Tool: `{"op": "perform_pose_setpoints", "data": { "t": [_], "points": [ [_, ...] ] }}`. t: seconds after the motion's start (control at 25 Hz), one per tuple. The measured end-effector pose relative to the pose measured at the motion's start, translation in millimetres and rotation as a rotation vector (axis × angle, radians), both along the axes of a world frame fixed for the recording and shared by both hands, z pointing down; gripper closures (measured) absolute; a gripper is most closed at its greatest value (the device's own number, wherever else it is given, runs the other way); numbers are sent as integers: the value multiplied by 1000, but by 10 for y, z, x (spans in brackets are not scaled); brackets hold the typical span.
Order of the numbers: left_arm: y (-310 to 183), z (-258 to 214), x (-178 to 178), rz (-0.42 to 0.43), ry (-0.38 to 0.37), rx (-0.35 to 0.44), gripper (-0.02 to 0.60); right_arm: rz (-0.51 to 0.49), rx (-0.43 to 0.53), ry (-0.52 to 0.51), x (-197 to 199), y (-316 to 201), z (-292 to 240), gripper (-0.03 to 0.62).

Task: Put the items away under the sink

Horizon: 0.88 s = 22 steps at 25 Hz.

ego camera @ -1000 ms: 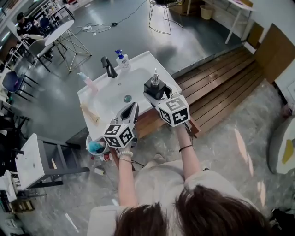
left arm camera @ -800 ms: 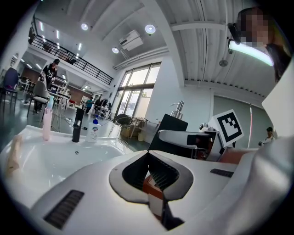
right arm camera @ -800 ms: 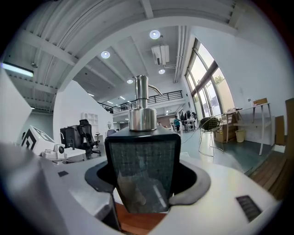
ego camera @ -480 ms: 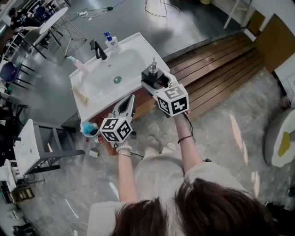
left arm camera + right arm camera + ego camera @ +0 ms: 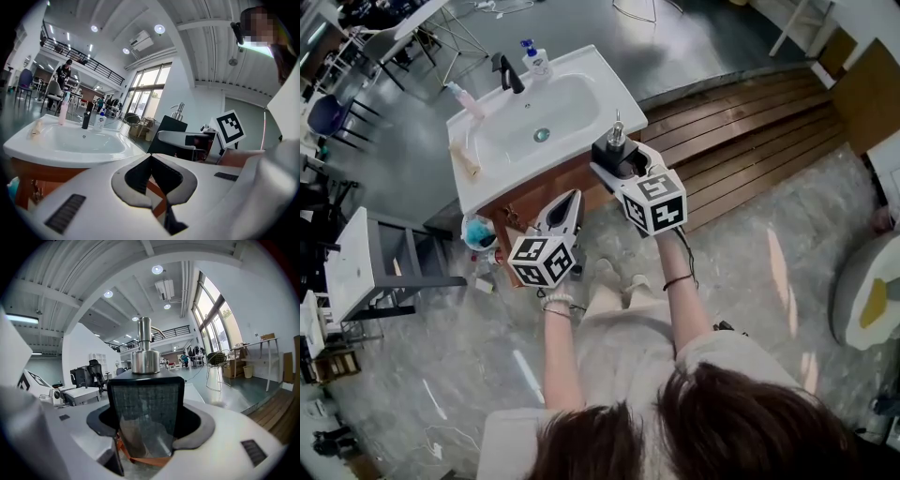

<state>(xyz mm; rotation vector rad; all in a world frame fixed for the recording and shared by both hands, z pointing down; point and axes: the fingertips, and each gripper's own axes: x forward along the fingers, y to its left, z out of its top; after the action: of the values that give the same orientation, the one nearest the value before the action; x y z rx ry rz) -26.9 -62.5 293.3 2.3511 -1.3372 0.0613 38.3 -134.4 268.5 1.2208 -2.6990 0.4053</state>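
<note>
Right gripper [image 5: 621,169] has the black soap dispenser [image 5: 615,150]; left gripper [image 5: 569,199] is empty.
I read the right jaws as spread wide and clamped on the dispenser body, held upright just off the front corner of the sink [image 5: 614,89]. Left jaws are closed together on nothing.

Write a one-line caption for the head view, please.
Beside the sink: right tongs grip a black dispenser, left tongs shut and empty.

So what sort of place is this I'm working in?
Probably an open workshop or lab hall, not a bathroom: the sink stands free beside a wooden platform, with a table and chair nearby.
</note>
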Motion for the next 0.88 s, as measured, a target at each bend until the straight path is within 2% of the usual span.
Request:
{"op": "perform_pose_setpoints", "data": {
  "t": [0.28, 0.48, 0.88],
  "points": [
    [60, 69, -36, 27, 8, -15, 580, 36, -7, 20, -4, 89, 70, 275],
    [168, 193, -66, 46, 48, -41, 580, 68, -32, 46, -37, 204, 228, 275],
    [226, 625, -89, 149, 43, -105, 580, 142, -72, 12, -4, 240, 641, 275]
  ]
}}
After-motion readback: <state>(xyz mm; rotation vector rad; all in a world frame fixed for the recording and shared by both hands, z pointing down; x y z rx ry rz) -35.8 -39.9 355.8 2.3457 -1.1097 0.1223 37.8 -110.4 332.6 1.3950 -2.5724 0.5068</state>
